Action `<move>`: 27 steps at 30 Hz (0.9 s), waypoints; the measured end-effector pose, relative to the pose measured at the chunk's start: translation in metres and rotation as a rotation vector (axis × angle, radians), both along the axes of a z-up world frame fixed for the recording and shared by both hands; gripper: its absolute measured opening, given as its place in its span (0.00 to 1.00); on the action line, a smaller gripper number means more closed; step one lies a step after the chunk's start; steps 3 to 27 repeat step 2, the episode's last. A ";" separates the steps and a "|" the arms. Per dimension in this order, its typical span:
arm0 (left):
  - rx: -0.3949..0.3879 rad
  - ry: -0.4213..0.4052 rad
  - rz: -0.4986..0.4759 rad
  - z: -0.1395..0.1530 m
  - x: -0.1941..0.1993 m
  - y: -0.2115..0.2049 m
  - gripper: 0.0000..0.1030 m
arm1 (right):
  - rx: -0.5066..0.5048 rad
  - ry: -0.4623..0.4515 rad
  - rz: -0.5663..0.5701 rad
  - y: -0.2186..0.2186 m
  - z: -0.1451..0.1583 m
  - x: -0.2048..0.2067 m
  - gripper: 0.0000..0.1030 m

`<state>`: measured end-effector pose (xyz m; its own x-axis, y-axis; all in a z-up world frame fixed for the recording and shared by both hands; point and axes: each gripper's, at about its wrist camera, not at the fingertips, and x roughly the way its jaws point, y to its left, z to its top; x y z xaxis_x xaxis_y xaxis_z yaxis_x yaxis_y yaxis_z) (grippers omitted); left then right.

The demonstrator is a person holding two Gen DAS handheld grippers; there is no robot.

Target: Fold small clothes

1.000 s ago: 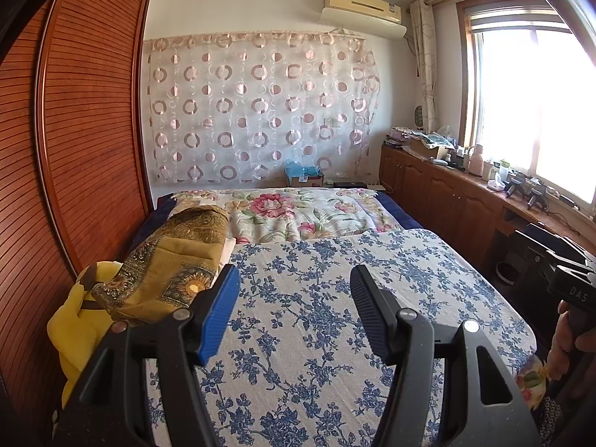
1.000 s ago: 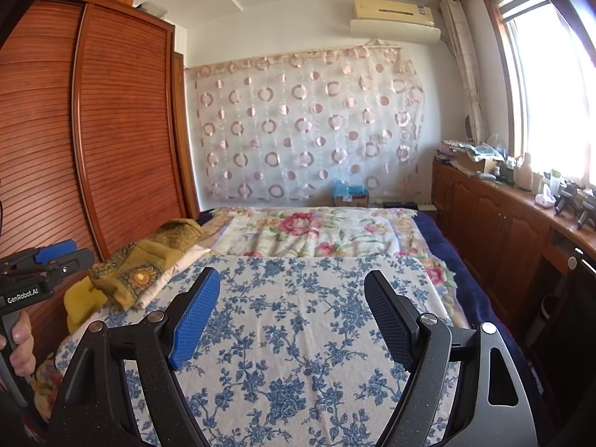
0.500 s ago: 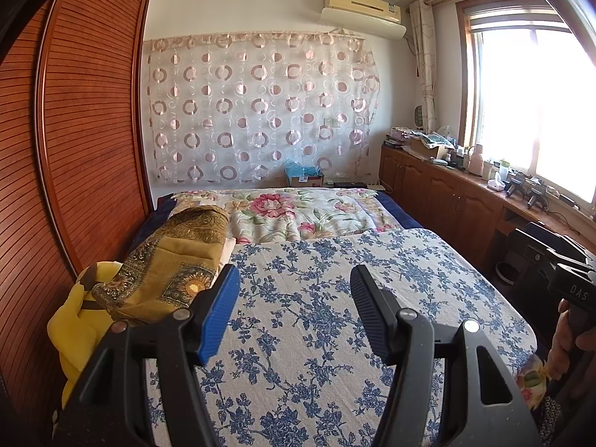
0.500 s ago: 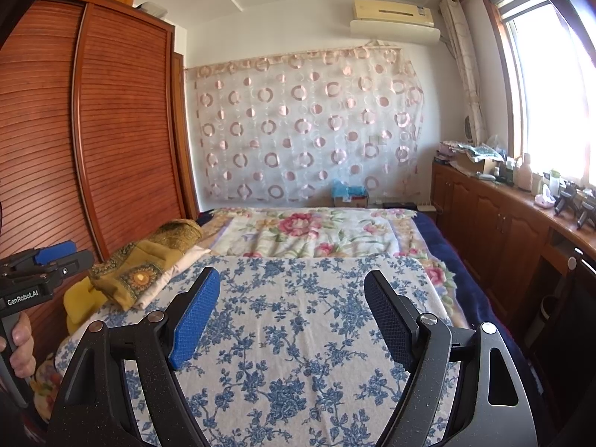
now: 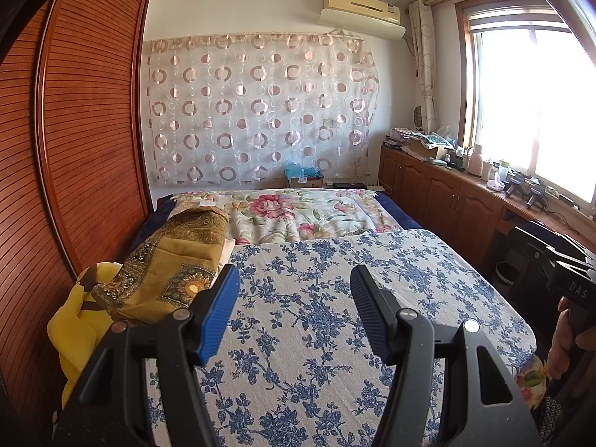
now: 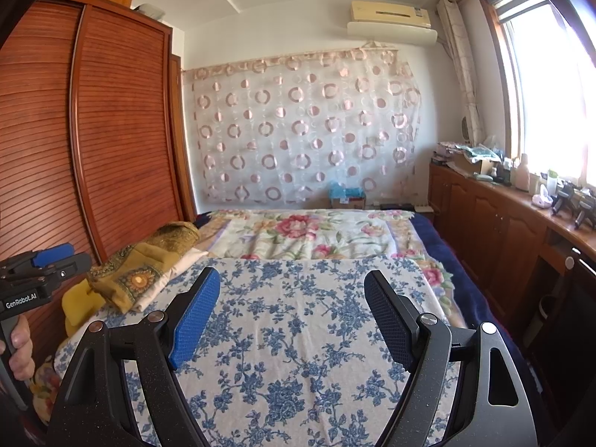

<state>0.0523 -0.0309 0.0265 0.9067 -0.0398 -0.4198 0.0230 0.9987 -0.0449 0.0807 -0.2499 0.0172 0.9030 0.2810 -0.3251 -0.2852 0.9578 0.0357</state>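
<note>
Only two bits of writing could be read: "GenRobot.AI" in white on the body of the left gripper (image 6: 28,279) as the right wrist view caught it at its left edge, and "DAS" on the black body of the right gripper (image 5: 566,279) at the right edge of the left wrist view. Each was held by one hand (image 6: 18,346), partly visible below it.

Both pairs of jaws stood apart with nothing between them, the right pair wider than the left, each with one blue ribbed pad (image 5: 219,313) and one dark pad (image 5: 368,313).

Below them lay one white cloth printed with blue flowers (image 5: 327,298), spread flat over the near half of the bed (image 6: 443,234). No small garment to fold could be picked out with certainty. Along the left side sat one folded mustard-gold patterned textile (image 5: 175,260) on one yellow plush toy (image 5: 78,331). Beyond lay one pink-flowered quilt (image 5: 298,212). On the far wall hung one sheer curtain with pink rings (image 5: 257,108) and one cream air conditioner (image 5: 361,7). One wooden counter (image 6: 521,201) under the window carried bottles too small to count.
</note>
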 end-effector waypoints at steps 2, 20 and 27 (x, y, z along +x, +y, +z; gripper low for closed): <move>-0.001 0.000 0.000 0.000 0.000 0.000 0.60 | -0.001 0.000 0.001 0.000 -0.001 -0.002 0.79; -0.001 0.000 0.000 0.000 0.000 0.000 0.60 | -0.001 0.000 0.001 0.000 -0.001 -0.002 0.79; -0.001 0.000 0.000 0.000 0.000 0.000 0.60 | -0.001 0.000 0.001 0.000 -0.001 -0.002 0.79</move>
